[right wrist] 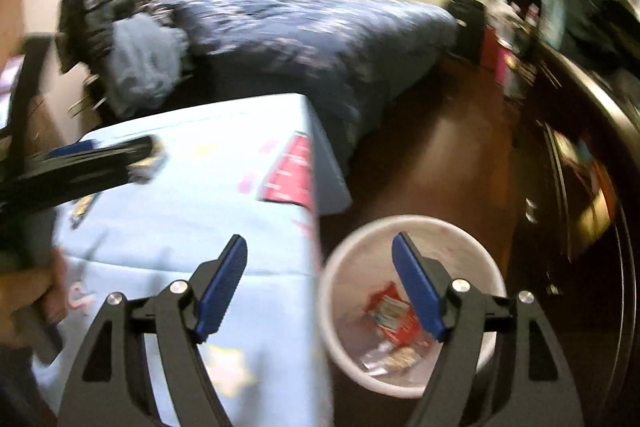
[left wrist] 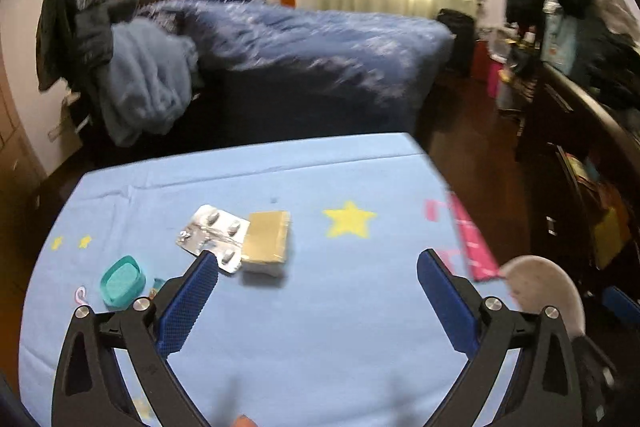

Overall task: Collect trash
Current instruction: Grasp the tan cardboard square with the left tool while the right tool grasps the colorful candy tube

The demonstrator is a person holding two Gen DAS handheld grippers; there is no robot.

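Right wrist view blurred: both claws (right wrist: 320, 247) (left wrist: 316, 259) agape, empty; bin (right wrist: 340, 267) rim partly hidden.

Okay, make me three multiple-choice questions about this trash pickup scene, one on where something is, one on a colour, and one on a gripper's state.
1. Where does the tan box lie?
A. on the floor
B. beside the blister pack on the blue tablecloth
C. in the bin

2. What colour is the big star printed on the tablecloth?
A. yellow
B. green
C. black

3. How is the right gripper over the white trash bin?
A. shut on a wrapper
B. shut and empty
C. open and empty

Answers: 1 B, the box touches the pill pack's edge on the cloth. 2 A, the star is plainly yellow. 3 C, its blue fingers stand wide apart with nothing between them, and the red wrapper lies down in the bin.
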